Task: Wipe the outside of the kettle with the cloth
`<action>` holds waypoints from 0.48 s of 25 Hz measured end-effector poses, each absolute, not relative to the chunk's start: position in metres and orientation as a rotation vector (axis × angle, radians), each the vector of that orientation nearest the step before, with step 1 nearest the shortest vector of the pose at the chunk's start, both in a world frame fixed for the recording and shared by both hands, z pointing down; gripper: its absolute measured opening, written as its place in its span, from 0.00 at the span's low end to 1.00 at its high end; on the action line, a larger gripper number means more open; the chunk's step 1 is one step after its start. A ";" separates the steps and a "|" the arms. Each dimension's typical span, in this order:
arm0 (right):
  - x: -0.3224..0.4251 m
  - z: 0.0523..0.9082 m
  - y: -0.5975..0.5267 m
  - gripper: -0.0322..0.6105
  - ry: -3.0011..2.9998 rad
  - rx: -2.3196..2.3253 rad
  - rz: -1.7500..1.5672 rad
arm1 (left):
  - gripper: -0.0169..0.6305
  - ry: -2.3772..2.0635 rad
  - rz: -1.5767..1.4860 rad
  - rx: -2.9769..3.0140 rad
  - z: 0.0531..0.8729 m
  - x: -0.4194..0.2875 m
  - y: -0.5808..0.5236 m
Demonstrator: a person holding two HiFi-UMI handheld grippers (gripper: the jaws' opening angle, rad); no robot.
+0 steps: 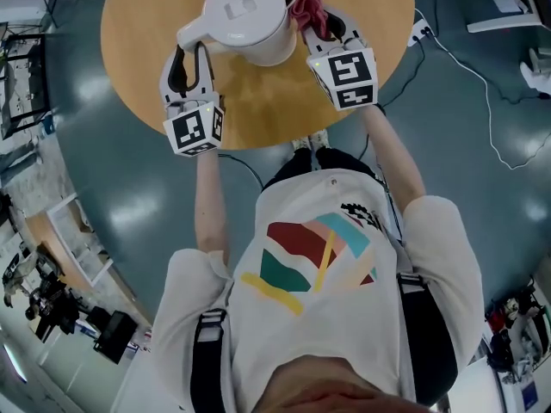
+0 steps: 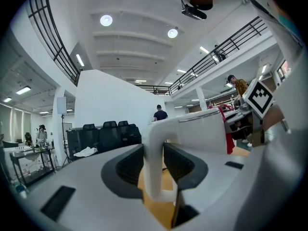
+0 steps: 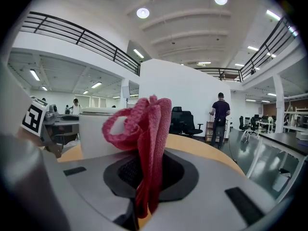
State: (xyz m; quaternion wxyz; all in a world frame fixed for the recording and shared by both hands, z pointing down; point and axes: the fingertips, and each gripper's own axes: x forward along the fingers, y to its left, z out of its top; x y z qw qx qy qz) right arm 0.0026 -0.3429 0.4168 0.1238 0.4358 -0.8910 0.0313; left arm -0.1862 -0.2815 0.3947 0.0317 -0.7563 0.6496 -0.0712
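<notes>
A white kettle point(image 1: 250, 20) stands on the round wooden table point(image 1: 138, 24), its handle point(image 1: 194, 34) pointing toward the left. My left gripper point(image 1: 191, 58) is shut on that handle point(image 2: 154, 162), which runs upright between the two dark pads. My right gripper point(image 1: 323, 26) is shut on a red cloth point(image 1: 308, 9), held right beside the kettle's right side. In the right gripper view the cloth point(image 3: 147, 143) bunches up out of the jaws, with the kettle body point(image 3: 98, 131) just to its left. The kettle body point(image 2: 204, 131) and the cloth point(image 2: 228, 129) also show in the left gripper view.
A white cable and power strip point(image 1: 420, 31) lie on the grey floor to the right of the table. Shelving and equipment point(image 1: 52, 291) stand at the lower left. People and black chairs point(image 3: 185, 121) are far off in the hall.
</notes>
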 end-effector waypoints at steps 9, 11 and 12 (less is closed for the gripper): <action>0.020 0.436 -0.333 0.11 -2.568 1.310 0.138 | 0.29 1.985 -0.222 -2.338 0.401 -0.179 -0.276; 0.028 0.444 -0.323 0.11 -2.568 1.323 0.177 | 0.29 1.987 -0.224 -2.353 0.405 -0.176 -0.272; 0.030 0.448 -0.318 0.11 -2.570 1.330 0.200 | 0.29 1.990 -0.231 -2.359 0.406 -0.175 -0.270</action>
